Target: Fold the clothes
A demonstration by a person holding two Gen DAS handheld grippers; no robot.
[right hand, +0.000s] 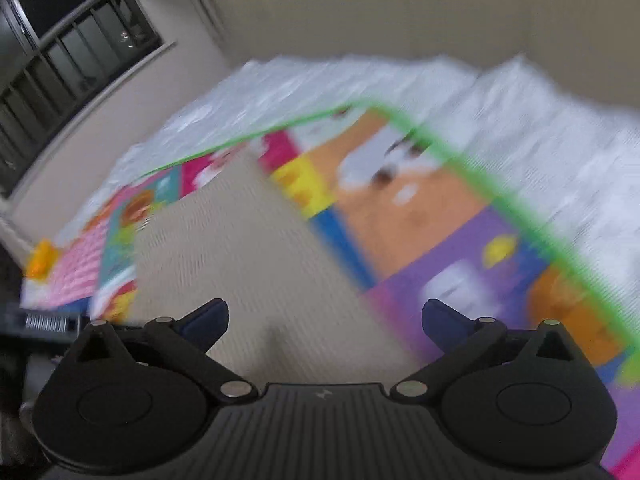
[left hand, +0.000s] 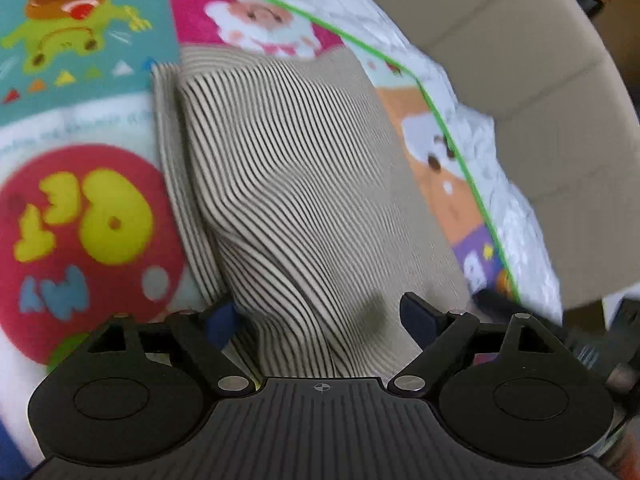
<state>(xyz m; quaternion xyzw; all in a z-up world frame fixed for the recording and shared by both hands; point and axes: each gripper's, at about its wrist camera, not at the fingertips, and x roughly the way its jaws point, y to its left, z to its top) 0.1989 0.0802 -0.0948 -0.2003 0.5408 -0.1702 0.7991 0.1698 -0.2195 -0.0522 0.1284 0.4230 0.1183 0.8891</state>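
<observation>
Left tongs (left hand: 322,316) spread wide, blue tips either side of striped garment (left hand: 288,184), nothing pinched. Right tongs (right hand: 325,320) also spread, hovering over same garment (right hand: 224,248), view blurred. Garment lies folded on colourful play mat (left hand: 80,216). Beyond mat: white quilted cover (right hand: 540,128), cardboard box (left hand: 540,80) far right.
</observation>
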